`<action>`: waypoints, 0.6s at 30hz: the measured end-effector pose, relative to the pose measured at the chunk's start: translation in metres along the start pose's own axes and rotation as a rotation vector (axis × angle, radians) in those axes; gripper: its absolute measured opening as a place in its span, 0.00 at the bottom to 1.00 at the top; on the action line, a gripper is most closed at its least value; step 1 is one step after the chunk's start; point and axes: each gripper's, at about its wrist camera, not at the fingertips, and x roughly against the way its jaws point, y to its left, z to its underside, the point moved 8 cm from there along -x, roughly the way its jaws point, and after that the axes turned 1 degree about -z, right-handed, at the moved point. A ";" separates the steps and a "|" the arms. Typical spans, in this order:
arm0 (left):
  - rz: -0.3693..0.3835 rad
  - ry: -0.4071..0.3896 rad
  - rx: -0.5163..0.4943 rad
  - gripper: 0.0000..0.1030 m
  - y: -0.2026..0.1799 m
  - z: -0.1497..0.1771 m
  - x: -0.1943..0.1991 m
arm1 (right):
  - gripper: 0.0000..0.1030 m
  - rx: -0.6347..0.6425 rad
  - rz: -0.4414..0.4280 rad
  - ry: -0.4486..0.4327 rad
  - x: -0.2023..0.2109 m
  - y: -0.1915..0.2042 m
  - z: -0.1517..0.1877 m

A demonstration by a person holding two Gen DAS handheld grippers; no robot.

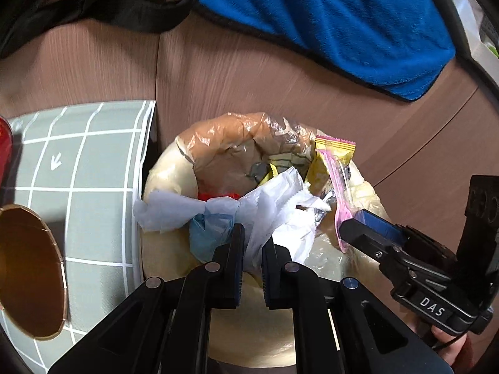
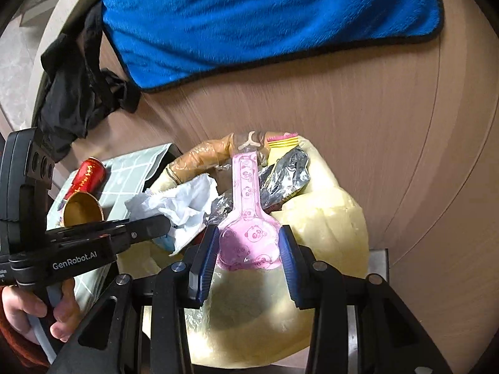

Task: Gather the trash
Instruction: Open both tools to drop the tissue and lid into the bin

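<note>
Left wrist view, left to right, taking the trash bin (image 1: 174, 180) as landmark: left of it lies a grey grid mat (image 1: 90, 168) with a gold paper cup (image 1: 28, 283) on its side, and a red can (image 1: 4, 146) at the mat's far-left edge. The bin, lined with a pale bag, is heaped with wrappers. The left gripper (image 1: 252, 258) hangs over the bin's near rim, jaws close together, pinching white tissue (image 1: 274, 215) that spills from the heap. At the bin's right rim, the right gripper (image 1: 358, 224) grips a pink packet (image 1: 340, 187); a yellow wrapper (image 1: 335, 151) stands behind it. Beyond the bin, a blue towel (image 1: 327, 21).

Right wrist view: the right gripper (image 2: 248, 249) clamps the packet's wide end (image 2: 249, 237), narrow end pointing over the heap.

Judgement: the step is stuffing trash in. The bin looks overfull, so push the packet down and inward before letting go, and use the tissue grip to press the heap, or pieces may slide off the rim.
</note>
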 end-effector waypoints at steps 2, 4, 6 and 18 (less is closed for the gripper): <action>0.033 0.005 0.023 0.11 0.002 -0.001 0.001 | 0.36 0.000 0.008 0.007 -0.002 0.002 -0.002; 0.073 0.003 0.047 0.16 0.003 -0.003 0.007 | 0.37 0.004 0.019 0.011 -0.003 0.003 -0.002; 0.099 -0.022 0.066 0.21 0.004 -0.007 0.019 | 0.37 0.012 0.021 0.011 -0.001 0.006 -0.003; 0.032 -0.301 -0.001 0.31 0.026 -0.020 0.150 | 0.39 -0.022 -0.066 -0.165 0.061 0.038 -0.032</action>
